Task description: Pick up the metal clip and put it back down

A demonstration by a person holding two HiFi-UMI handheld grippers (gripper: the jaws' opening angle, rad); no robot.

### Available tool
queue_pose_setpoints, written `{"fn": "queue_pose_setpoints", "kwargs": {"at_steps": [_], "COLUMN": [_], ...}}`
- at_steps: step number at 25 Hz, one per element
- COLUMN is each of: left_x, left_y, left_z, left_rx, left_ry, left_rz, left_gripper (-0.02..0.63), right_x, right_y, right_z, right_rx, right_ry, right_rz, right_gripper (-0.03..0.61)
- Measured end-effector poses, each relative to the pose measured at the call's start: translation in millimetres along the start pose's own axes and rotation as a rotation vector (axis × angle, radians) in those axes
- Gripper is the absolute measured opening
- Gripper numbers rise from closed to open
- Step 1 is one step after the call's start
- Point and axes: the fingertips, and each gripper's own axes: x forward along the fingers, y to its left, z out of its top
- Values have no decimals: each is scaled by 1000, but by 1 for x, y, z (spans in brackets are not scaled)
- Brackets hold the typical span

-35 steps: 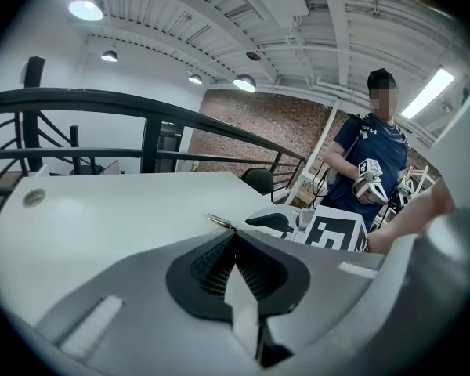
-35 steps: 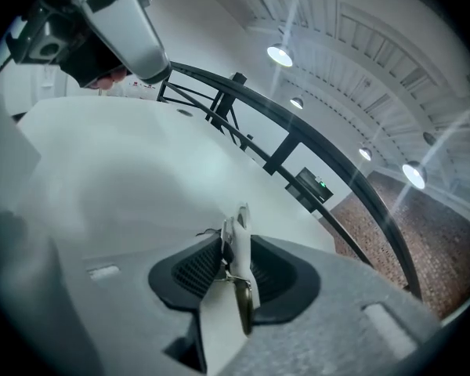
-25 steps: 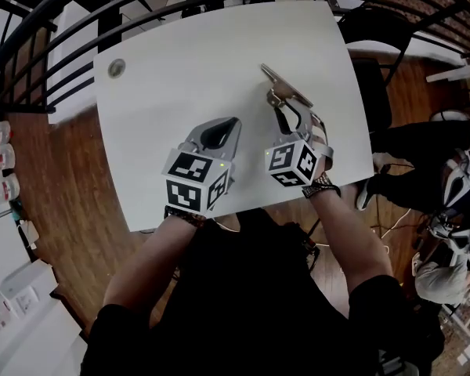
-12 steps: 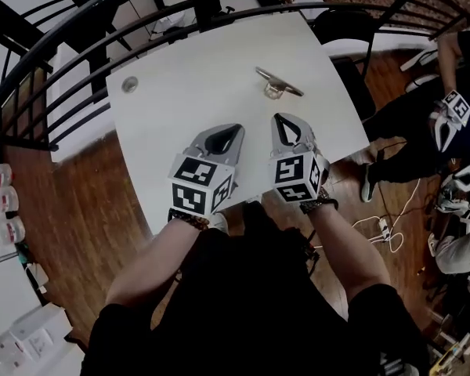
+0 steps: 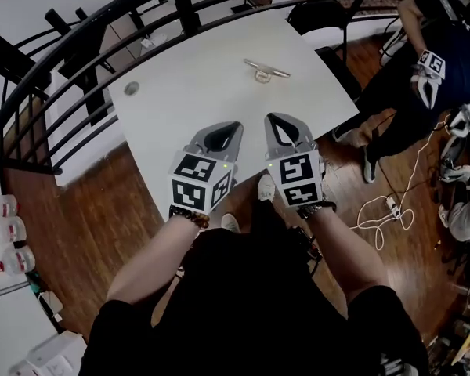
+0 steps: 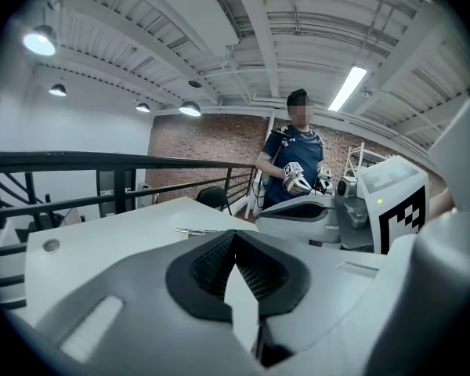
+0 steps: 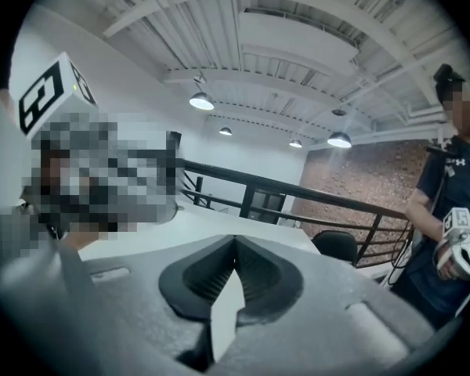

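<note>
White desk (image 5: 189, 81), clip (image 5: 266, 70) upper centre — left gripper (image 5: 233, 125), right gripper (image 5: 272, 119) fingers together, empty; reaching like that may shove it off.

A black top (image 5: 251, 304) is worn; the grey left gripper (image 5: 234, 126) and right gripper (image 5: 271, 119) are fitted with black-and-white marker cubes (image 5: 197, 182).

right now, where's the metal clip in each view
head view: metal clip upper middle, on the white table.
left gripper view: thin strip left of centre, beyond the jaws.
right gripper view: not in it.
shared landmark: the black railing.
</note>
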Motion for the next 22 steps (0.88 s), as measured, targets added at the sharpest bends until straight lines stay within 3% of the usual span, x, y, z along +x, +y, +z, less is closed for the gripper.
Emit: {"fn": "queue_pose_setpoints", "kwargs": {"at_steps": [5,15,22], "left_x": [-13,3,18], "left_y": [-16,-64,-87], "left_z": [9,2,8], "left_rx": [11,18,3], "left_ry": [-4,-23,-5], "left_rz": [-23,35,58], "left_gripper": [17,17,18], "right_x": [-30,-68,-80], "right_y": [6,-17,-40], "right_z": [21,-3,-13], "right_rx": [61,96,125], "right_ry": [-24,-81,-53], "right_rz": [3,67,107], "right_gripper": [-8,-8,-8]}}
